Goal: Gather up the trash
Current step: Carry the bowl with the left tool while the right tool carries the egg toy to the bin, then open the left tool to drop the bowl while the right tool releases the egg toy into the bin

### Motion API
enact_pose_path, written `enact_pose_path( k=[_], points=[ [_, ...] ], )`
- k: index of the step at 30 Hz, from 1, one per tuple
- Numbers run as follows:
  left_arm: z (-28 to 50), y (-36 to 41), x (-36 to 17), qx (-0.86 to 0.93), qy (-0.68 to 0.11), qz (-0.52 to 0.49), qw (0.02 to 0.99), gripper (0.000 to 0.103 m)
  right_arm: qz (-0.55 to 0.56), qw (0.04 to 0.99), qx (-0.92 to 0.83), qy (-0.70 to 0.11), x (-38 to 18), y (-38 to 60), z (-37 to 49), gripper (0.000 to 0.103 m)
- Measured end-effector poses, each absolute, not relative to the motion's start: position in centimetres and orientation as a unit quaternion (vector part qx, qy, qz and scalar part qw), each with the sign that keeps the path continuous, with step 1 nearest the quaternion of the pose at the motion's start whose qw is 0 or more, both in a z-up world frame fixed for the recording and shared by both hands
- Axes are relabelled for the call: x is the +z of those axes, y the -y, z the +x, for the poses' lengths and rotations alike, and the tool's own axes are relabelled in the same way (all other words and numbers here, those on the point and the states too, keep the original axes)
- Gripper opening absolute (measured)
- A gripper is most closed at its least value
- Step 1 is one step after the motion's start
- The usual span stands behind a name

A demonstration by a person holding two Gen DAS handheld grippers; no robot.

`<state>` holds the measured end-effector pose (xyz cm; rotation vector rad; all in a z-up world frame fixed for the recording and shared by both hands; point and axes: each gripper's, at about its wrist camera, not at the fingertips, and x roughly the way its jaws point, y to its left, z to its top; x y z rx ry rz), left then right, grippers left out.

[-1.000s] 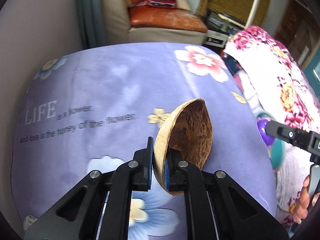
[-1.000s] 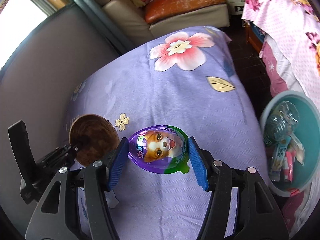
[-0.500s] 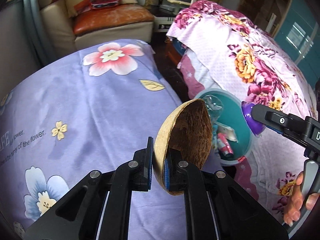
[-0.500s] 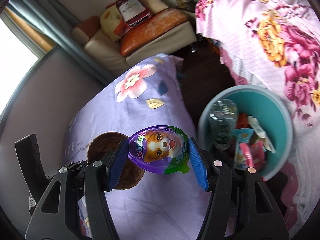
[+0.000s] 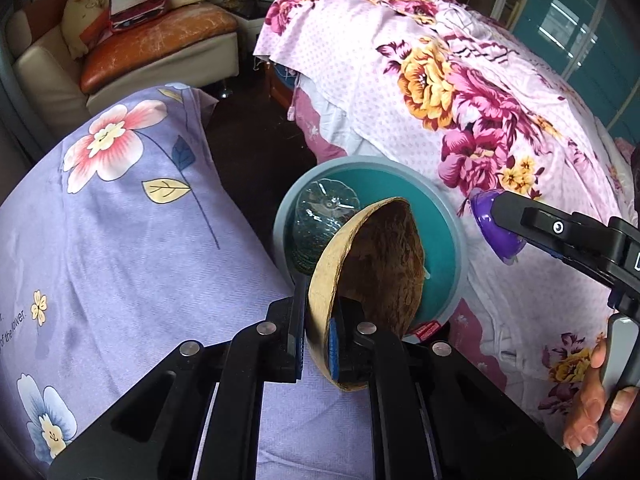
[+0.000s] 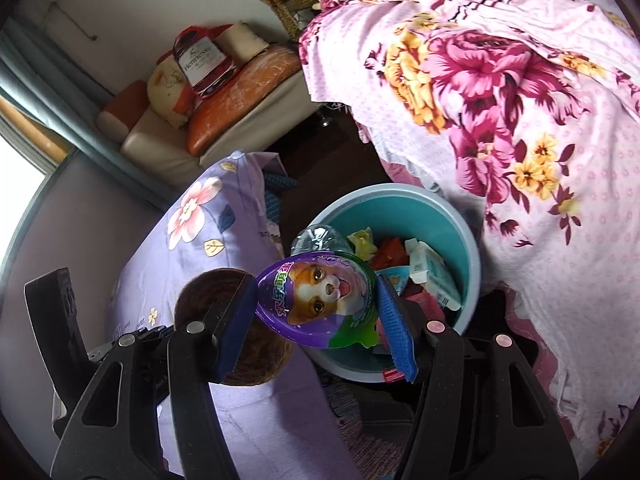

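My left gripper (image 5: 318, 334) is shut on the rim of a brown coconut shell half (image 5: 372, 268), held on edge at the near rim of the teal bin (image 5: 444, 248). In the right wrist view the same shell (image 6: 208, 292) hangs left of my right gripper (image 6: 316, 312). That gripper is shut on a purple egg-shaped package with a cat picture (image 6: 320, 298), over the bin (image 6: 468, 248). The bin holds a crushed clear bottle (image 6: 316, 236) and several wrappers. The right gripper with the purple package (image 5: 494, 226) shows at the right of the left wrist view.
A purple flowered bed cover (image 5: 120, 220) lies left of the bin, a pink flowered bedspread (image 5: 460, 92) right of it. Dark floor (image 5: 256, 140) runs between them. A cream sofa with orange cushions (image 5: 152, 40) stands at the back. A hand (image 5: 596, 400) holds the right tool.
Both grippers have swung right from over the purple bed cover to the teal bin, which now lies under them. Both grips are unchanged.
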<state>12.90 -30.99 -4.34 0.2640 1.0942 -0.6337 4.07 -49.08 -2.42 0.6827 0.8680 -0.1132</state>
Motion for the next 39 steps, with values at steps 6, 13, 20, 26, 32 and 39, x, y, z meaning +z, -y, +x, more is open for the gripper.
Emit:
enact_pose_path(
  k=[6, 13, 20, 26, 32, 39],
  points=[
    [13.1, 33.3, -5.6, -0.305, -0.519, 0.13, 0.788, 0.009, 0.324, 0.847, -0.063, -0.416, -2.9, 50.6, 4.3, 0.058],
    [13.1, 35.0, -7.0, -0.316, -0.531, 0.135, 0.775, 0.009, 0.323, 0.845, -0.076, -0.42, -3.1, 51.9, 4.4, 0.057],
    [13.4, 36.1, -8.1, -0.323, -0.541, 0.129, 0.766, 0.011, 0.324, 0.839, -0.086, -0.429, -3.7, 52.3, 4.8, 0.057],
    [13.0, 36.8, -8.1, -0.331, -0.534, 0.134, 0.766, 0.035, 0.321, 0.836, -0.091, -0.435, -4.1, 52.5, 5.0, 0.058],
    [13.1, 35.3, -7.1, -0.316, -0.511, 0.132, 0.789, 0.078, 0.318, 0.834, -0.091, -0.442, -4.7, 52.3, 5.4, 0.058],
    [14.1, 32.0, -6.7, -0.295, -0.52, 0.093, 0.796, 0.089, 0.314, 0.831, -0.087, -0.452, -5.2, 51.7, 6.2, 0.057]
  ],
)
